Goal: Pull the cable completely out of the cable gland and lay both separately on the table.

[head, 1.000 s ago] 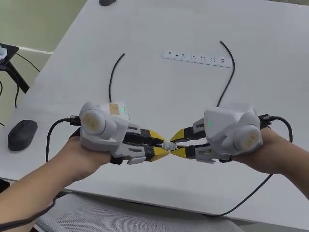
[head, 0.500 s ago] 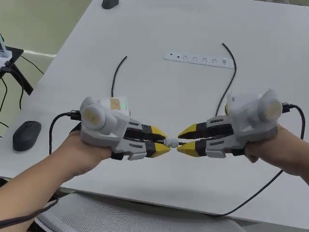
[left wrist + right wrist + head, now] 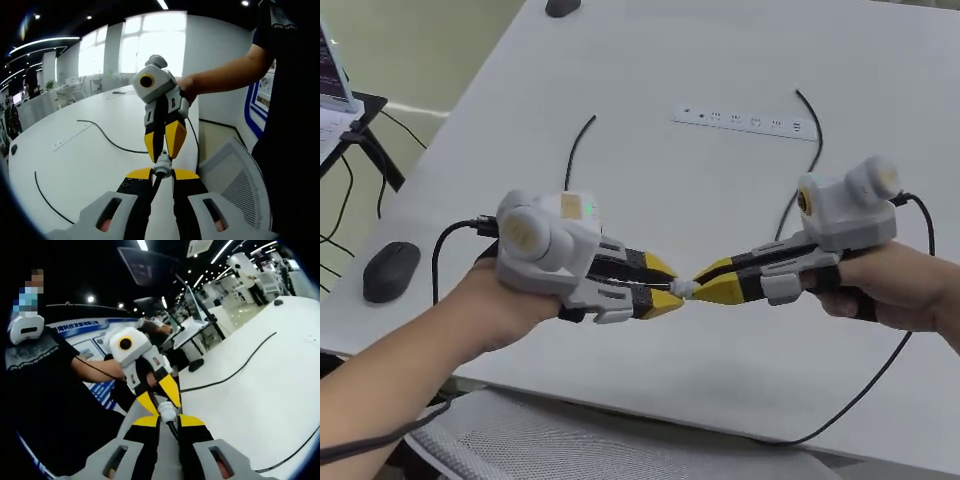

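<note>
The left tool (image 3: 667, 288) and the right tool (image 3: 703, 287) meet tip to tip in the air just above the near edge of the white desk (image 3: 650, 70), each held in one of the person's hands. The small pale cable gland (image 3: 686, 290) sits between their yellow tips, off the desk. In the left gripper view the thin black cable (image 3: 154, 187) runs back from the gland between the left tool's jaws, which are drawn narrow and pinch it. In the right gripper view the right tool's jaws are likewise narrow and clamp the gland at their tips, with a short dark stub behind it. The cable is not yet out of the gland. Far on the desk lies a white power strip (image 3: 745, 122), with one loose black lead (image 3: 575, 150) to its left and another (image 3: 807, 170) curving from its right end. A dark mouse (image 3: 390, 270) rests at the left edge, and a grey mesh chair (image 3: 570, 440) stands near the person.
</note>
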Tool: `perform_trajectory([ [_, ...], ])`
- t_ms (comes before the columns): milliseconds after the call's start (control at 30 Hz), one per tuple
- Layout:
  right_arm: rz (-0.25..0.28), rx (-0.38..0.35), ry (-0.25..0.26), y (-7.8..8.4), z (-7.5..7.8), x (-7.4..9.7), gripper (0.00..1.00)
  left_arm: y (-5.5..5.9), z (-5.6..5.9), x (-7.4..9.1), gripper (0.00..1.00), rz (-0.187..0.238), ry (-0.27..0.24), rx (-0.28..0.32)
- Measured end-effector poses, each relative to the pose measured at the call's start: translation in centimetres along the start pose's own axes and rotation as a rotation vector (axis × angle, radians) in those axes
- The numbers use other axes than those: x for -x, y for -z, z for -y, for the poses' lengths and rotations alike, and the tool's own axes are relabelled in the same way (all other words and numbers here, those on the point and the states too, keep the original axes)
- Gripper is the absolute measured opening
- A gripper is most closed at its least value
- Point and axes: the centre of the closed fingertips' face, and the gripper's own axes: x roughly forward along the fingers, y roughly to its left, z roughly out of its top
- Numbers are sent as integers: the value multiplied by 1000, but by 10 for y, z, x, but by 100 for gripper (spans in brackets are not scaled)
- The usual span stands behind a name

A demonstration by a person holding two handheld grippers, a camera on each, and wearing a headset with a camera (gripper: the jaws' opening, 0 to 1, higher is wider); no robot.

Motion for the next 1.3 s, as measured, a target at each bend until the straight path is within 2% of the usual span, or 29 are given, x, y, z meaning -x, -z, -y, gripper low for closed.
perform_trajectory([
  [233,-10,-4,-4,5,-2,-3,9,2,0,-3,15,-3,12,8],
  [367,-47,35,10,9,-2,-5,8,4,2,-6,14,-20,27,18],
  [400,-53,87,29,8,2,-5,8,4,3,-6,14,-20,27,14],
  [467,-62,110,31,8,-1,-5,7,5,2,-6,14,-23,35,33],
  [667,-114,317,114,8,-1,-6,7,4,3,-4,14,-11,54,82],
  [767,-137,436,168,6,-3,-7,7,3,3,-1,14,5,62,109],
  [800,-147,500,195,5,-2,-6,7,2,2,0,14,13,63,126],
  [933,-174,637,272,5,0,-8,7,2,3,2,15,27,77,195],
  [1000,-215,749,323,8,2,-9,7,4,3,1,15,27,76,192],
  [1067,-259,829,360,13,3,-12,7,7,4,0,15,15,82,208],
  [1200,-289,909,414,16,5,-15,7,12,6,0,15,7,88,226],
  [1300,-278,906,426,17,6,-15,7,12,5,0,15,14,87,256],
])
